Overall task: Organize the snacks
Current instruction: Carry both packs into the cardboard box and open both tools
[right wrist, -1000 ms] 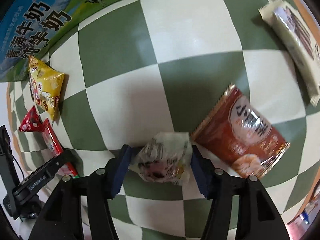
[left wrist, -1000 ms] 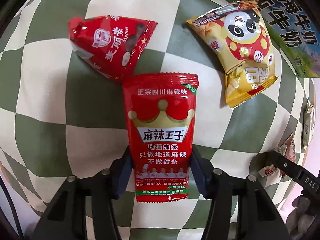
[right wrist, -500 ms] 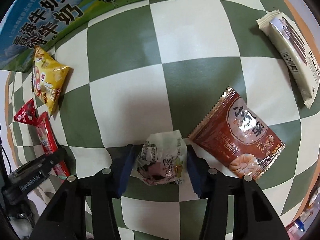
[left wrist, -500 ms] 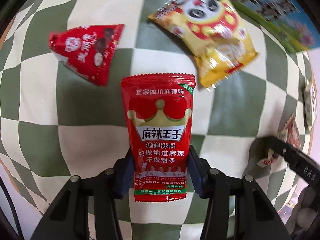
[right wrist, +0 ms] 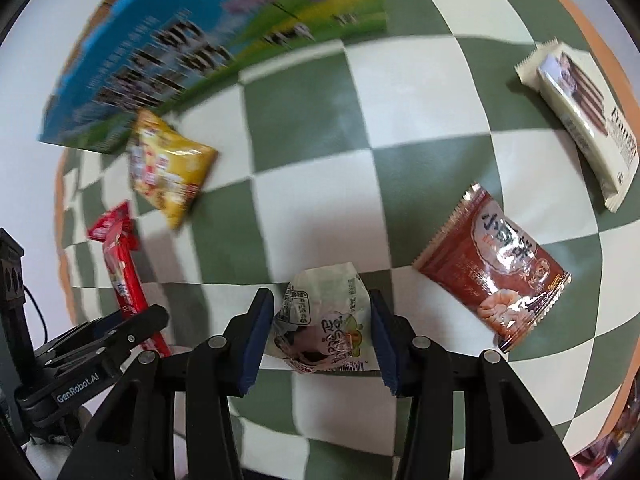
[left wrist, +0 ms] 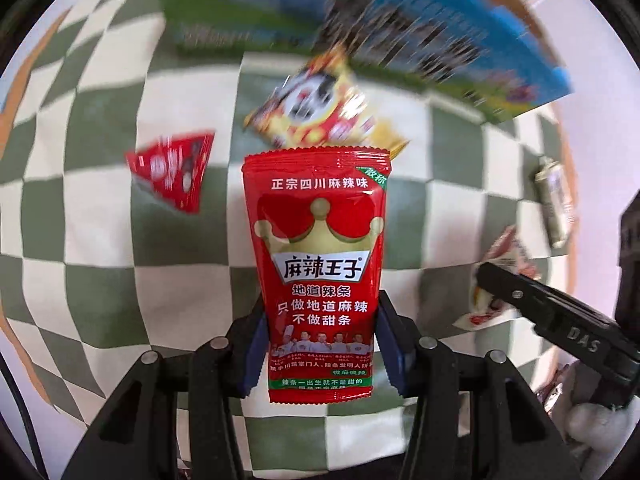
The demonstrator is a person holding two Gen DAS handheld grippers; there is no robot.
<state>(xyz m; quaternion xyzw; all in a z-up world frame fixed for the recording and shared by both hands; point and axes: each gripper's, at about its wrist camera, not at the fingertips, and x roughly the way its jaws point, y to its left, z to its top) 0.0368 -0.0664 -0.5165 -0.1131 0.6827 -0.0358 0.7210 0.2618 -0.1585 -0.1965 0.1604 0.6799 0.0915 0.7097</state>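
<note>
My left gripper (left wrist: 320, 344) is shut on the tall red crown-printed snack pouch (left wrist: 318, 248), held off the green-and-white checked cloth (left wrist: 80, 240). My right gripper (right wrist: 322, 332) is shut on a small crumpled white snack packet (right wrist: 324, 320), also lifted above the cloth. In the right wrist view the left gripper (right wrist: 132, 324) shows at the lower left with the red pouch (right wrist: 124, 272) edge-on. The right gripper's arm (left wrist: 560, 320) crosses the lower right of the left wrist view.
On the cloth lie a yellow panda packet (left wrist: 320, 112), a red triangular packet (left wrist: 172, 176), a brown-red shrimp packet (right wrist: 496, 272) and a cream wafer pack (right wrist: 584, 120). A blue-and-green milk carton box (right wrist: 192, 48) stands at the back edge.
Both grippers have risen with their packets, so the cloth and the loose snacks look smaller and farther. The right jaws closed in on the white packet. The box has come into fuller view.
</note>
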